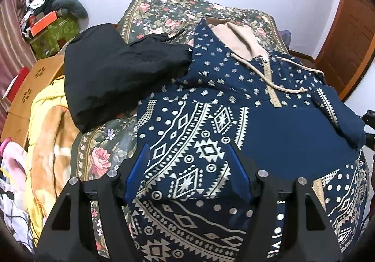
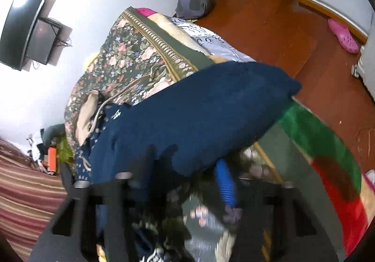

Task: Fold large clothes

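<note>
Left wrist view shows the hoodie [image 1: 234, 126] lying front up on the bed [image 1: 164, 11], navy with cream geometric bands, tan hood lining, drawstrings loose across the chest. One sleeve [image 1: 337, 112] is already folded in over the plain navy panel. My left gripper [image 1: 187, 168] hangs over the lower front with its jaws apart, gripping nothing. My right gripper [image 2: 182, 168] is blurred; navy cloth covers one finger, so I cannot tell whether it pinches the cloth. I judge the sleeve could slip and spring back out if that grip is shallow. A black garment [image 1: 112, 74] touching the shoulder could get dragged into the fold.
</note>
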`<state>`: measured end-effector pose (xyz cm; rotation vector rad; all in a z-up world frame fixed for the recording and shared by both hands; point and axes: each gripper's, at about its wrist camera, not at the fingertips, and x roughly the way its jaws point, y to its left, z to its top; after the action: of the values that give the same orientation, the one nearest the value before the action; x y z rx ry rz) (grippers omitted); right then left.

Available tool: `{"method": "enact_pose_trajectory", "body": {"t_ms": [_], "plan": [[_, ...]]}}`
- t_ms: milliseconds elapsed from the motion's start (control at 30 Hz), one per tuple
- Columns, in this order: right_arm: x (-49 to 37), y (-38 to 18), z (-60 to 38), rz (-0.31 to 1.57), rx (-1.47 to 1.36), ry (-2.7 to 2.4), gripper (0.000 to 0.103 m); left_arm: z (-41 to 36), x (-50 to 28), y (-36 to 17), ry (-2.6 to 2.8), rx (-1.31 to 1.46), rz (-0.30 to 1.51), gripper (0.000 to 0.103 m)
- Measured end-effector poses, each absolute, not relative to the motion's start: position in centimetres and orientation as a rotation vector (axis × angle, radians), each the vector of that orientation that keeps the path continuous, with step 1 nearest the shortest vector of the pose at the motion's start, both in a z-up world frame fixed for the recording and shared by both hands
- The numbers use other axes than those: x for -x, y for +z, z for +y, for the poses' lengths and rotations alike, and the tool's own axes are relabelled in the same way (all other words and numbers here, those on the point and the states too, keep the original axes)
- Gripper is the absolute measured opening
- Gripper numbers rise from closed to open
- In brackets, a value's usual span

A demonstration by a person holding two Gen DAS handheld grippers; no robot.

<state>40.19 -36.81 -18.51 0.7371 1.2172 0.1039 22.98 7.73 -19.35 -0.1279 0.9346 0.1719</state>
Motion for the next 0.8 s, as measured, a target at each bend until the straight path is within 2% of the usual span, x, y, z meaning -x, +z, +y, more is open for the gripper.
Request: {"method": "enact_pose_trajectory", "body": {"t_ms": [33,67,200,467,667,800], "plan": [[-40.4,-18.4,-36.6,1.216,-0.732,0.111,0.012,7.9,-22.9,-19.3,0.176,0.128,0.933,0.067],[-40.6,-17.9,-36.2,1.207,-0.713,0.112,0.009,8.1,-22.8,-19.3,0.178,0.128,0.931,0.067],[-40.7,-14.0,-34.4,1.115,-0.610,0.166,0.008,8.9,-22.2,-19.0,0.187,0.128,0.916,0.067],[-38.2,-2.4,-25.8,0.896,-0.377,0.415,0.008,10.3,-21.3,-18.4,0.179,0.152,0.894,0.067],[-35.9,-1.3,-17.1,0.916,-0.227,0.620,0.008,11.2,-19.8,-17.7,0.175,0.167,0.870,0.067],[-33.7,-5.2,-11.7,1.039,-0.118,0.727,0.008,11.9,-18.6,-17.6,0.183,0.163,0.869,0.067]]}}
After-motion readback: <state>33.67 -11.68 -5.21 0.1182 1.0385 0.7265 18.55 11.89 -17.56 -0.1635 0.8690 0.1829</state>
